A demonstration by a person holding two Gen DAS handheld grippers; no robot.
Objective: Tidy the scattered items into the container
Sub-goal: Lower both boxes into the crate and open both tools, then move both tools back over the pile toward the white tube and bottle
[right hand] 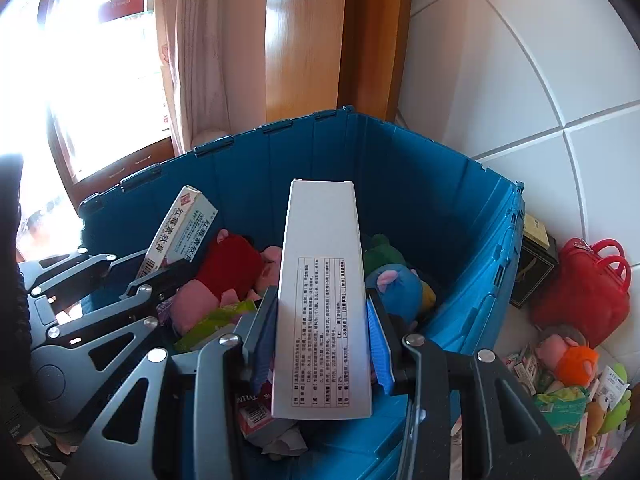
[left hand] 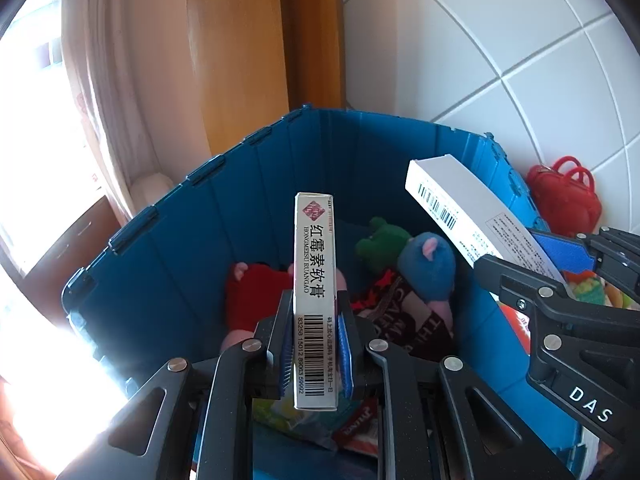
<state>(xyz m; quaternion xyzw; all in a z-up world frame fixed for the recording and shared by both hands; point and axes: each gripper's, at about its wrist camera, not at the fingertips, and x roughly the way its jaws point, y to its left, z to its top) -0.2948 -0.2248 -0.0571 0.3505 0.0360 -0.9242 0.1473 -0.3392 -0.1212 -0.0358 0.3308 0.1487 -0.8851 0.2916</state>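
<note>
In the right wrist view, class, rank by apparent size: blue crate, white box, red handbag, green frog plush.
1. blue crate
2. white box, though nearness to the camera inflates it
3. red handbag
4. green frog plush, partly hidden

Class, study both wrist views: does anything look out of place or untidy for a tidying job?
Yes. Outside the blue crate, a red handbag, a dark box and a heap of plush toys and packets lie on the floor. Both grippers hold boxes over the crate: left gripper the ointment box, right gripper the white box.
</note>
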